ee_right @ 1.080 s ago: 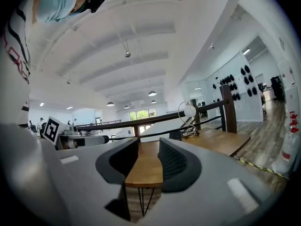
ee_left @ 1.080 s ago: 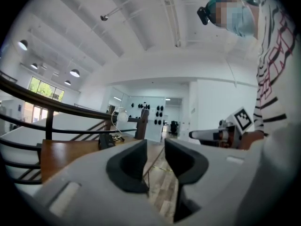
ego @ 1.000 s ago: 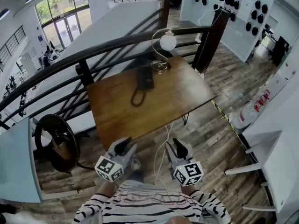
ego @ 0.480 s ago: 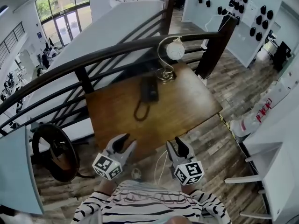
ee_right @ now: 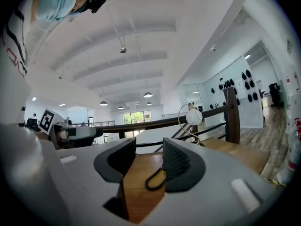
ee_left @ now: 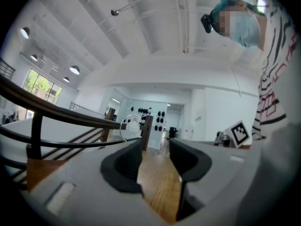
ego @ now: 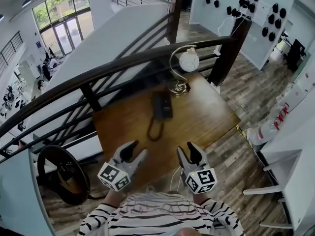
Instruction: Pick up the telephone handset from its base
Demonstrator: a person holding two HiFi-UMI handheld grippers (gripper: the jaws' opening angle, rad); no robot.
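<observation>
Facing a wooden table (ego: pixel 123 127) set against a dark railing (ego: pixel 98 75), both grippers are held side by side at the near edge, ahead of a striped shirt (ego: pixel 147 215).

Left gripper (ego: pixel 133 150): jaws released and well apart, having just been opening. Only bare tabletop and the room beyond are seen between them in the left gripper view (ee_left: pixel 155 166). Nothing is grasped.

Right gripper (ego: pixel 187 151): jaws likewise released and just been opening. In the right gripper view (ee_right: pixel 149 166) a loop of black cord (ee_right: pixel 153 180) is framed in the gap, but it lies farther off on the table and is not touched by either jaw.

Telephone (ego: pixel 162 105): dark and somewhat blurred, lying on the far half of the table, well apart from both grippers. The handset appears to be resting on its base; the two cannot be sharply separated in the head view. The cord (ego: pixel 155 130) is looped toward the near side of the table.

Lamp (ego: pixel 188 61): white globe on a curved metal stem, standing just beyond the telephone at the far right of the table, close to the railing. It is also seen past the right jaw in the right gripper view (ee_right: pixel 194 117).
</observation>
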